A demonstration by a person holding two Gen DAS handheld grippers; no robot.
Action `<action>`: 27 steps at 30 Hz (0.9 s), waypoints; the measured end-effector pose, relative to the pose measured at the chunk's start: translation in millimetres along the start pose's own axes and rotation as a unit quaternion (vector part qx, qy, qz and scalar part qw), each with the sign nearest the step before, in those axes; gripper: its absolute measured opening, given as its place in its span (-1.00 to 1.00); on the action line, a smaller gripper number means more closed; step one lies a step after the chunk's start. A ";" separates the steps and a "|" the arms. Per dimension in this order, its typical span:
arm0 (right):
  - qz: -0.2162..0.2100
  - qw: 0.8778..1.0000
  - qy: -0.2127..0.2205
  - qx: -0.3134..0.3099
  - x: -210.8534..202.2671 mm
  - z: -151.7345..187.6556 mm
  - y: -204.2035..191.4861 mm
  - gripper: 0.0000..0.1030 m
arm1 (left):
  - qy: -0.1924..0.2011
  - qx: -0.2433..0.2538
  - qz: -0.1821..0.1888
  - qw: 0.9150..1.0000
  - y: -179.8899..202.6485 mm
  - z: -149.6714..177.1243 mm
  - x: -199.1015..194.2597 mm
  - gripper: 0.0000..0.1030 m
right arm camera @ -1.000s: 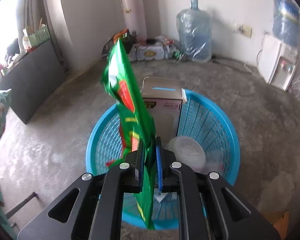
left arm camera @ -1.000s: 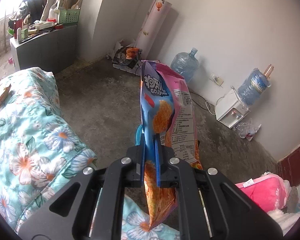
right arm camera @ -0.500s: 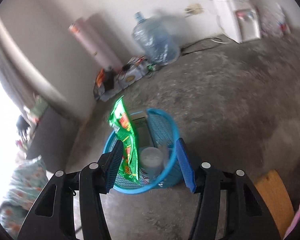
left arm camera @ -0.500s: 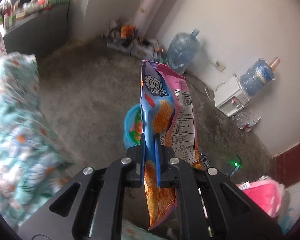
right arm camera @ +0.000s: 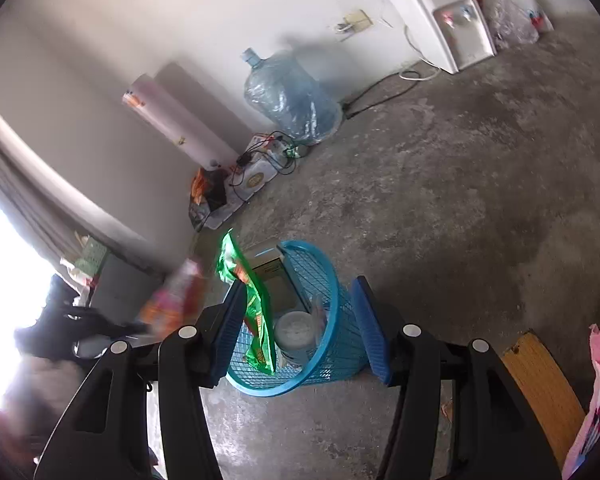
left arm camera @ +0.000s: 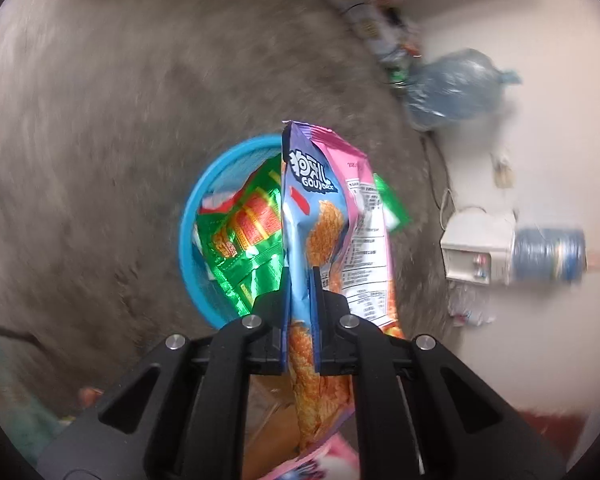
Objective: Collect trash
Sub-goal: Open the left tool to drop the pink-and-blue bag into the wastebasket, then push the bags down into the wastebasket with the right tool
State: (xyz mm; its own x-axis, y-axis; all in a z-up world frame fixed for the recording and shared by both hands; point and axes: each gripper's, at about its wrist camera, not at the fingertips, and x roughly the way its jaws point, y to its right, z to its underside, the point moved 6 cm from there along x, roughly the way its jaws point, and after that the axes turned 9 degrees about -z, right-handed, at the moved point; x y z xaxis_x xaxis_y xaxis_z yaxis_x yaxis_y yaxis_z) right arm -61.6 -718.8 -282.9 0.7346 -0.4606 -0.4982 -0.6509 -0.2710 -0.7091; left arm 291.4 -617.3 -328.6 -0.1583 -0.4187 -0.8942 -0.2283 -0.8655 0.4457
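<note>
The left gripper (left arm camera: 300, 280) clenched the pink snack bag (left arm camera: 332, 216) directly above the blue basket (left arm camera: 204, 184), positioned for dropping. The right gripper (right arm camera: 298, 330) stood released, its jaws just opened; the green wrapper (right arm camera: 256, 312) hung beside its left pad over the basket.

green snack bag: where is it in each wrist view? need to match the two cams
Left wrist: green snack bag lies in the blue basket, centre frame, partly behind the pink snack bag.
Right wrist: green snack bag stands tilted in the blue basket, lower centre, between the open tool's fingers.
Shared landmark: large water jug by the wall.
</note>
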 end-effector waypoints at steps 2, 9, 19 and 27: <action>0.000 1.000 0.002 0.005 -1.2 -3.3 2.6 0.03 | -0.004 -0.004 -0.020 1.000 -5.6 -1.1 25.5 -0.87; -0.006 1.000 -0.008 0.001 5.2 -1.4 -1.2 0.03 | -0.032 0.034 -0.137 0.989 -21.8 3.8 75.9 0.06; -0.016 0.999 -0.008 -0.042 6.5 3.6 -27.9 0.03 | -0.044 0.067 -0.111 0.991 -0.3 10.6 40.4 0.35; -0.079 0.976 -0.148 -0.141 83.7 32.6 -104.0 -0.05 | 0.019 0.148 -0.114 0.982 20.4 9.0 -79.4 0.35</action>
State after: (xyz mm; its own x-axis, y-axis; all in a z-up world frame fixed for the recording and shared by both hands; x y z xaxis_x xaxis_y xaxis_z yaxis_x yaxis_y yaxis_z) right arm 73.8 -701.6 -267.1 0.8257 -0.1417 -0.5461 -0.5218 -0.5600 -0.6436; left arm 290.7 -599.2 -248.1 -0.0360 -0.2376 -0.9707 -0.5236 -0.8229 0.2208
